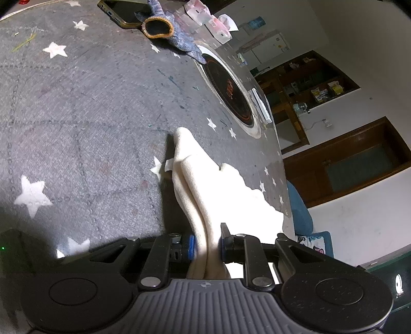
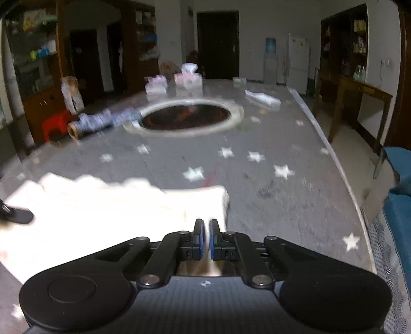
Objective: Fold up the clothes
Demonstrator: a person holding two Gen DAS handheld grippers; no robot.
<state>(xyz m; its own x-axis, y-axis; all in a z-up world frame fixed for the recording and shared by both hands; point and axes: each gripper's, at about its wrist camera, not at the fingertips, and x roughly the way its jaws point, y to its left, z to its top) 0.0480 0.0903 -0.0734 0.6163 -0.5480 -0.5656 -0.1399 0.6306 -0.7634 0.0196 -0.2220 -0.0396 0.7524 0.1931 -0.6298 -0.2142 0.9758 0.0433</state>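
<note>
Between left gripper (image 1: 206, 245) pads: cream garment (image 1: 203, 185) bunched, clamped, trailing ahead onto star-print tablecloth (image 1: 77, 115). Ahead of right gripper (image 2: 206, 237): same garment's corner, jaws nearly together, apparently pinching thin cloth. Risk: thin edge slipping out, spoiling fold.

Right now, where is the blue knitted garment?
Left wrist view: blue knitted garment lies at the table's far end, between the phone and the round black cooktop.
</note>
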